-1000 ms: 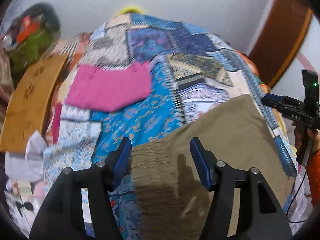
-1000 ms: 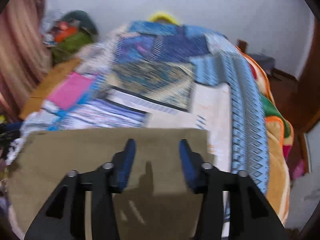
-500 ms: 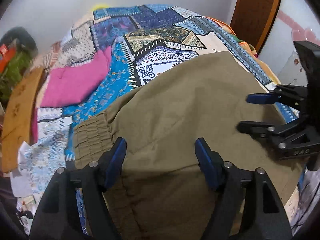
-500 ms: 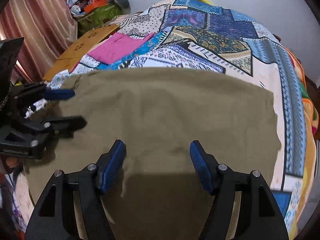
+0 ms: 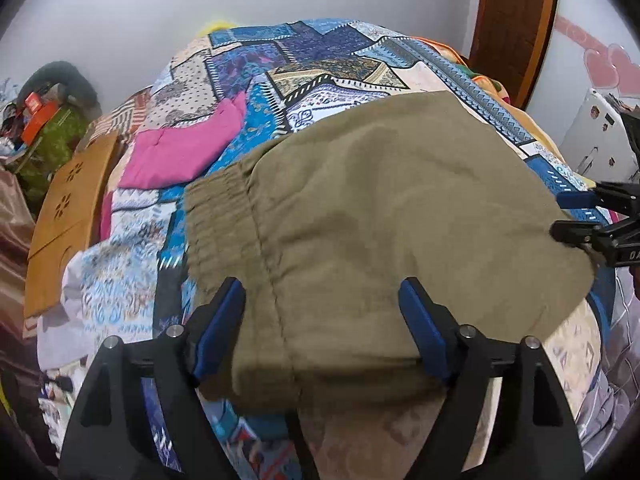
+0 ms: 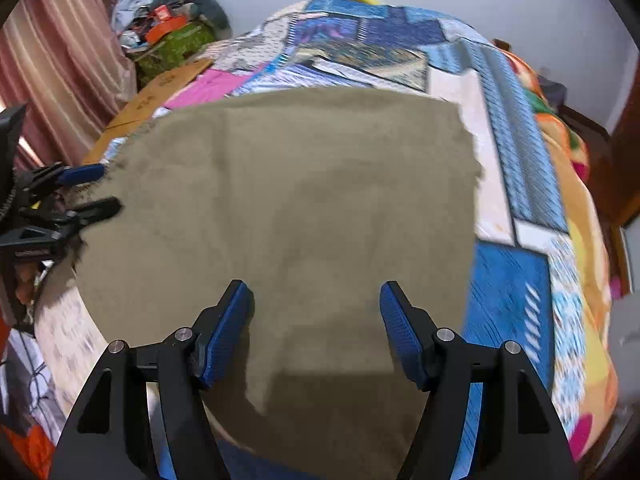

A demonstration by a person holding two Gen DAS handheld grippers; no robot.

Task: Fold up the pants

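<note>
We see the pants (image 5: pixel 400 208) — olive-khaki, plain woven fabric — lying folded into a broad, roughly rectangular block, flat on the patchwork bedspread (image 5: pixel 320 52). The gathered elastic waistband (image 5: pixel 218 220) forms the left end in the left wrist view, with a stitched seam running just inside it. The upper layer lies smooth with only shallow creases — its near edge overhangs the side of the bed.

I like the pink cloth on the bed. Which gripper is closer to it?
Left. The left gripper hangs over the pants' waistband, nearest the pink cloth; the right gripper is over their far end.
</note>
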